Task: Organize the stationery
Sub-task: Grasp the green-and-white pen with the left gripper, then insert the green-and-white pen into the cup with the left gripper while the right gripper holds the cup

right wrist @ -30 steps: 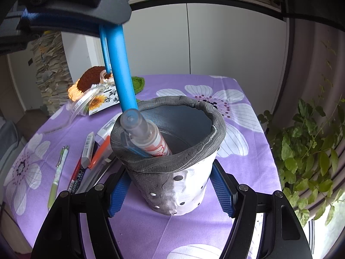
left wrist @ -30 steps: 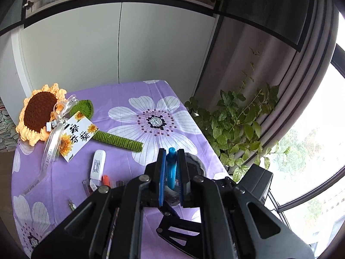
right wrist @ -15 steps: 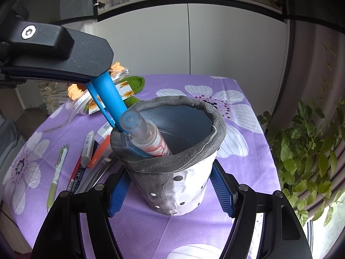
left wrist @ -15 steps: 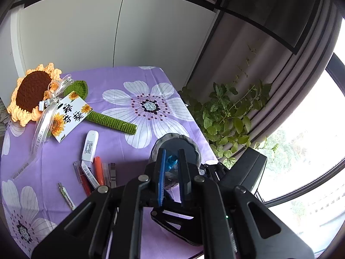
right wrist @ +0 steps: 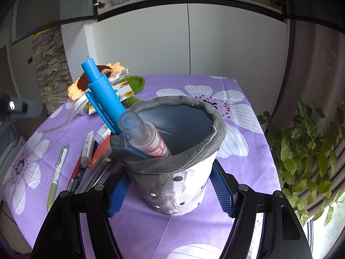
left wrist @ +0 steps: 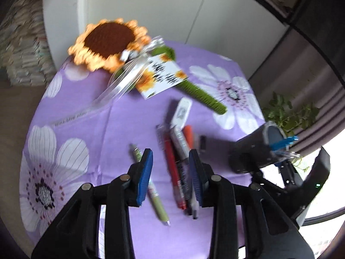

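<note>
Your right gripper (right wrist: 170, 188) clamps the holder (right wrist: 179, 172); your left gripper (left wrist: 170, 172), jaws opening and apparently empty, needs the next pen (left wrist: 173, 168).

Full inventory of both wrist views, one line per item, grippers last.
pen holder: 1, grey and white, between right gripper's pads
blue pen: 1, in holder, leaning left
clear pen: 1, blue cap, in holder
green pen: 1, on cloth, leftmost
loose markers and pens: a cluster, red, orange, white, black; count unclear
crochet sunflower: 1, orange and brown, far left
tablecloth: 1, purple, white flowers
plant: 1, green, right
left gripper: jaws opening, empty, over pens
right gripper: grips holder
</note>
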{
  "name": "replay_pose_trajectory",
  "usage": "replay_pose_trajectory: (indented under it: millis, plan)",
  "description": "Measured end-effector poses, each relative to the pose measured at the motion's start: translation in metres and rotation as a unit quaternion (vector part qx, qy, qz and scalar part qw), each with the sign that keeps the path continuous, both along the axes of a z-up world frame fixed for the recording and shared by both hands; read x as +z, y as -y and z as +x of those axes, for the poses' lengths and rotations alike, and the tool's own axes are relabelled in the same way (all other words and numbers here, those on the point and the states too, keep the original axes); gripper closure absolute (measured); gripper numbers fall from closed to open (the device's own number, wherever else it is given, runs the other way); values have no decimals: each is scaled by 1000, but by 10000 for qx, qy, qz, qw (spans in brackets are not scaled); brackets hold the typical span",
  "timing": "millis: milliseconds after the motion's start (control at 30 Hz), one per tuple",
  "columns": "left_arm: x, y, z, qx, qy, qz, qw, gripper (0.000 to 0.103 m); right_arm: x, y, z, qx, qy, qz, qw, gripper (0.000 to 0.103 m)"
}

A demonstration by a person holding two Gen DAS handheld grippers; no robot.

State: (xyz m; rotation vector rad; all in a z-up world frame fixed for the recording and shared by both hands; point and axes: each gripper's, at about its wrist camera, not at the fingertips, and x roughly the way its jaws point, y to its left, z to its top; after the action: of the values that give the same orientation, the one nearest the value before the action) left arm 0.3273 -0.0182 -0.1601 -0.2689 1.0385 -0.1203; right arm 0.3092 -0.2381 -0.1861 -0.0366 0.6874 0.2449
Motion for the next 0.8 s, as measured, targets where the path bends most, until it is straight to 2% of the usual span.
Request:
replay_pose_trajectory:
  millis: [67, 200, 500, 533, 600, 800]
  plan:
    - [-15, -8, 2, 182, -210, 51, 9996, 75, 0, 0, 0, 1, -1, 2, 10000, 31]
    - [-35, -8, 9, 241, -483, 97, 9985, 75, 0, 0, 0, 3, 0, 1, 10000, 31]
    - [-53, -8, 29, 411, -673, 359, 9962, 76, -1, -1, 0, 4, -5, 21, 10000, 31]
    - [-54, -8, 31, 433, -675, 377, 9961, 77, -2, -1, 0, 4, -8, 30, 10000, 31]
    - [-58, -9, 34, 444, -706, 360, 9959, 94, -2, -1, 0, 4, -13, 44, 10000, 31]
    - [-60, -8, 38, 420, -696, 333, 9961, 94, -3, -2, 1, 2, -10, 31, 10000, 31]
